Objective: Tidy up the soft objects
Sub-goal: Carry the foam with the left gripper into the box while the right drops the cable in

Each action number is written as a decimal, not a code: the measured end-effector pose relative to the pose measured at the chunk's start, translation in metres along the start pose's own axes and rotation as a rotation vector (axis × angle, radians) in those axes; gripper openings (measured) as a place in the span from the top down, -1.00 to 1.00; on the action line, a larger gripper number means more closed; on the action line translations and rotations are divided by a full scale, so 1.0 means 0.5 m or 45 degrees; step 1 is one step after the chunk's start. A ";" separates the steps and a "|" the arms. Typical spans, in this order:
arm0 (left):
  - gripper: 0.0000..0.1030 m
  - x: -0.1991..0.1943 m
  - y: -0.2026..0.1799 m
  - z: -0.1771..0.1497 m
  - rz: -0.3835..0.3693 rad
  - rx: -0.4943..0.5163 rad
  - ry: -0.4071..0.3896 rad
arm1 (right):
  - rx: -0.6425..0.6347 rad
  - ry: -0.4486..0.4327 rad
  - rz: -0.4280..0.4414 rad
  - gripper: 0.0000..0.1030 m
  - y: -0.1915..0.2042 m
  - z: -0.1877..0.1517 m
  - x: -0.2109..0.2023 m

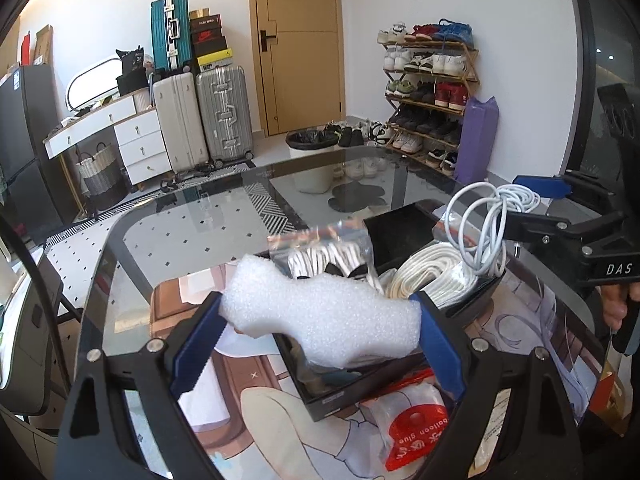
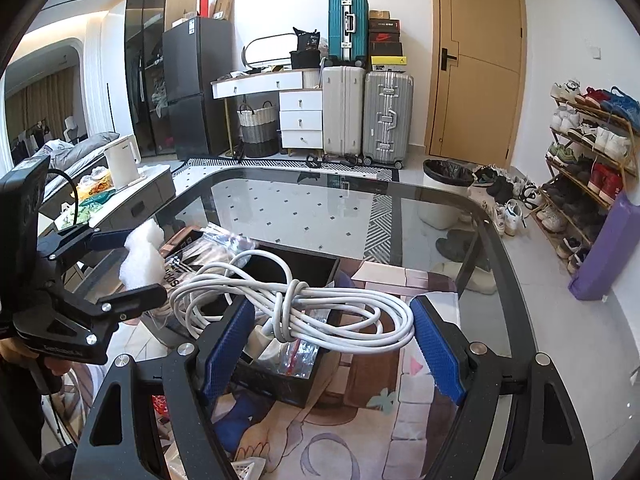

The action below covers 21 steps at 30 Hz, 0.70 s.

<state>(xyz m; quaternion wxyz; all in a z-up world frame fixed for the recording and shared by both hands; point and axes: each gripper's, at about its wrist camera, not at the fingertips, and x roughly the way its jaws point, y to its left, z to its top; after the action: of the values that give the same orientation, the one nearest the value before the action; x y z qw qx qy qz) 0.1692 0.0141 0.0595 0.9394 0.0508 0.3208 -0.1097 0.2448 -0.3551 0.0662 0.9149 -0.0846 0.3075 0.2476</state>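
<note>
Over the black tray at the near edge of the glass bench, the left gripper pinches a white foam piece end to end between its jaws. The right gripper clamps a knotted white cable coil across its loops. Both look light and yielding: the foam squashes, while the floppy coil is best held at its knot.

Wide open glass table beyond the black tray, bare all the way to the far rim. The tray itself is crowded: a zip bag and a white strap coil fill its middle, only the far right corner shows bare floor. On the near side, a red-labelled packet blocks the mat. The 2 grippers hang close together above the tray, little room between them.
</note>
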 end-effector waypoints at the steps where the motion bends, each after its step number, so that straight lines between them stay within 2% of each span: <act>1: -0.77 0.006 -0.001 0.000 -0.009 -0.001 0.006 | -0.001 0.003 -0.002 -0.57 0.001 0.000 0.003; 13: -0.77 0.055 -0.032 0.011 -0.056 0.030 0.047 | -0.033 0.030 -0.035 -0.57 0.005 0.007 0.035; 21: -0.77 0.072 -0.046 0.011 0.004 0.078 0.054 | -0.107 0.034 -0.046 -0.57 0.036 0.011 0.061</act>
<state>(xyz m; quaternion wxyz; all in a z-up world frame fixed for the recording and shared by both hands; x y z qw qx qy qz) 0.1946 -0.0152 0.0412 0.9305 0.0822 0.3372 -0.1170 0.2596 -0.3258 0.0521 0.9106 -0.1318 0.3076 0.2427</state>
